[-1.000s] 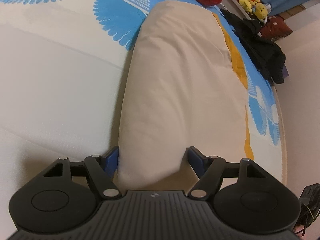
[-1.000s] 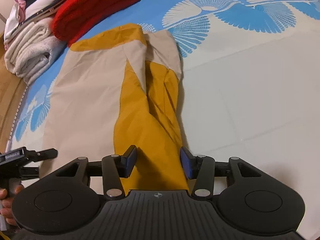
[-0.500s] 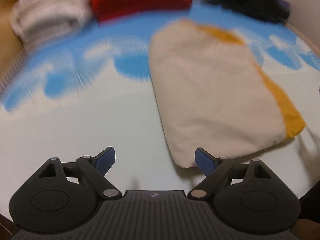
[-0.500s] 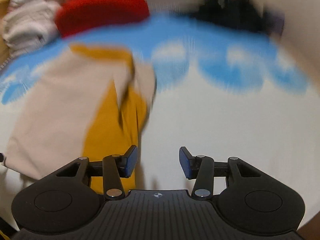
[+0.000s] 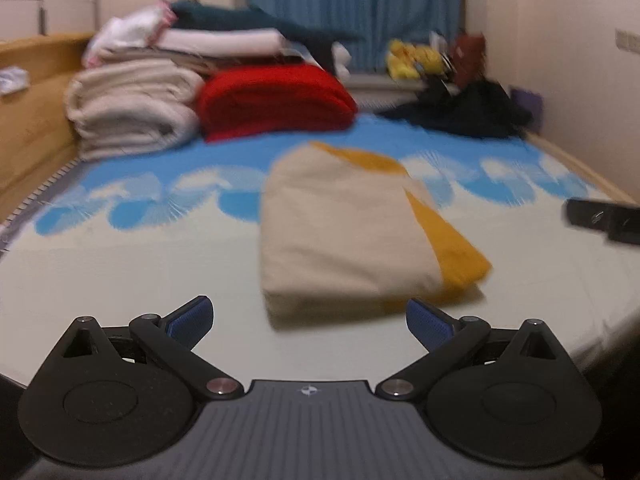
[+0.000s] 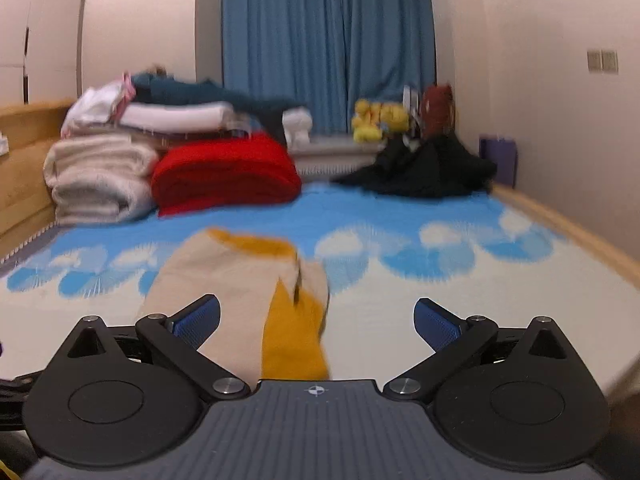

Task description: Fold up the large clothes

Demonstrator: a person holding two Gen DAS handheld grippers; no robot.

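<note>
Both frames are motion-blurred, so we cannot read fine creases. At the bottom of each frame, the left gripper [image 5: 310,316] and right gripper [image 6: 316,318] are spread wide, holding nothing. In the right view, the gripper body cuts off the near end of the folded beige-and-mustard garment [image 5: 344,232]. It lies mid-frame on the blue-and-white bedsheet [image 5: 120,264], its long axis running away from us, mustard along its right edge. Beyond it, upper left, sit what looks like a red blanket [image 5: 276,100] and cream blankets [image 5: 128,110].
</note>
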